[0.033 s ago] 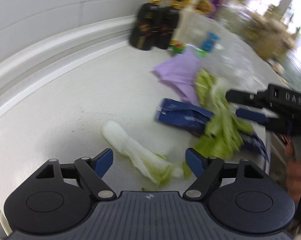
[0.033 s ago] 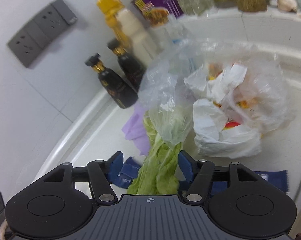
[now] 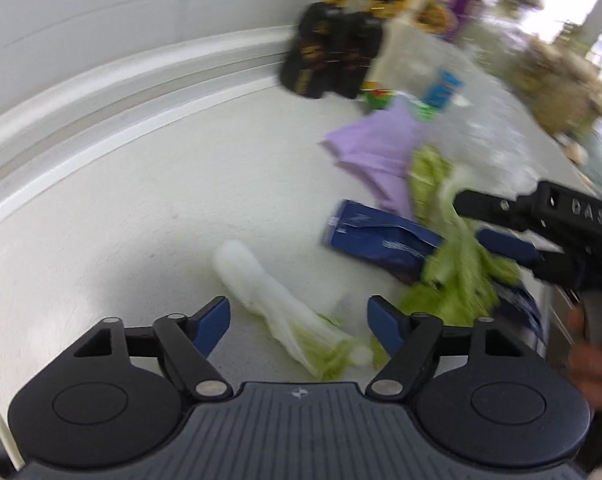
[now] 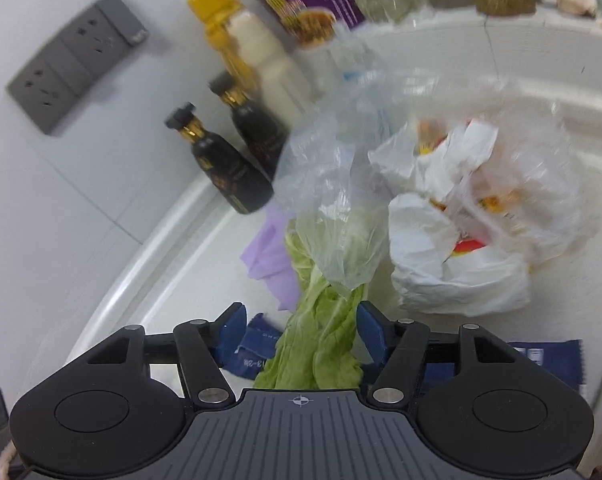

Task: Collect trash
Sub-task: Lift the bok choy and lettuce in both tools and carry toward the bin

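Observation:
On the white counter a pale cabbage stalk (image 3: 269, 296) lies between the fingers of my left gripper (image 3: 299, 312). Its jaws are closing and the pads do not touch the stalk. My right gripper (image 4: 301, 316) is opening, with a green cabbage leaf (image 4: 321, 340) loose between its jaws. The leaf's top reaches into a clear plastic bag (image 4: 333, 200) that holds crumpled white paper (image 4: 441, 264). A blue wrapper (image 3: 373, 236) and a purple sheet (image 3: 377, 148) lie beside the leaf. The left wrist view shows the right gripper (image 3: 473, 220) at the right, over the leaf (image 3: 453, 280).
Two dark bottles (image 4: 221, 172) stand against the back wall, with a yellow-capped bottle (image 4: 237, 40) and a purple cup (image 4: 309, 4) behind them. A grey wall socket (image 4: 77, 60) is at the upper left. A raised rim (image 3: 101, 92) runs along the counter's back.

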The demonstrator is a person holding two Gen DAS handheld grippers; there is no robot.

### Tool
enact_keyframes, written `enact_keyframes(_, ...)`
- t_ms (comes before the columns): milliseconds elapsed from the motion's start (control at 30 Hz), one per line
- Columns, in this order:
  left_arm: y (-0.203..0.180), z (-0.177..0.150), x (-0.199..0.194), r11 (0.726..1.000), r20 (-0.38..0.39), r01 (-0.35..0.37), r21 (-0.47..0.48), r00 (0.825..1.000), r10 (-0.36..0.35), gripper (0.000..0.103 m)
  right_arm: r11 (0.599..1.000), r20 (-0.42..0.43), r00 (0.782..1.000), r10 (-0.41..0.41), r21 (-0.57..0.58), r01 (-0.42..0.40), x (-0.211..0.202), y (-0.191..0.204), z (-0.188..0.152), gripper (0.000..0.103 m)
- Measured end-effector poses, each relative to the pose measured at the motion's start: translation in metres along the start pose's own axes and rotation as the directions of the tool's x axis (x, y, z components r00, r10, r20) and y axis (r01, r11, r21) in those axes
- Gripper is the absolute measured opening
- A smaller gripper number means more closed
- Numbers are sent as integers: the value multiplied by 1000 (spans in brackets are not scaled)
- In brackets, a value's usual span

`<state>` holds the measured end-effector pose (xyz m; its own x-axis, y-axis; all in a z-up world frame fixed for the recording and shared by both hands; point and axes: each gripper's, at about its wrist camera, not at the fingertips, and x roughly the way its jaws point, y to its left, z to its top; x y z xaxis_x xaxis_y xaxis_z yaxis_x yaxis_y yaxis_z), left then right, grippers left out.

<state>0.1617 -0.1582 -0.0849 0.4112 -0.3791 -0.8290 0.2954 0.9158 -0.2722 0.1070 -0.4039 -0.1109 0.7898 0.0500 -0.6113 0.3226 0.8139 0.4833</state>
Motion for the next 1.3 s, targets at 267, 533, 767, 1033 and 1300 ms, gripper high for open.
enact_keyframes(267, -15, -1, 10, 978, 51, -194, 79, 980, 191, 40, 1000, 16, 1000, 11, -25, -10, 1, 3, -10, 15)
enact_keyframes(533, -11, -2, 9, 994, 57, -104, 37, 993, 102, 7, 981, 92, 977, 191, 6, -192, -43, 4, -5, 13)
enact_keyframes(767, 0, -4, -7, 999, 75, -34, -17, 997, 35, 5, 926, 109, 934, 341, 130, -354, -63, -1, 9, 13)
enact_keyframes(1033, 18, -3, -35, 998, 117, -11, -67, 993, 19, 5, 924, 59, 932, 358, 121, -363, -70, 19, 2, 13)
enact_keyframes(1300, 49, -17, -65, 990, 147, -27, -139, 988, 47, 5, 931, -29, 934, 357, 92, -353, -60, 52, -18, 14)
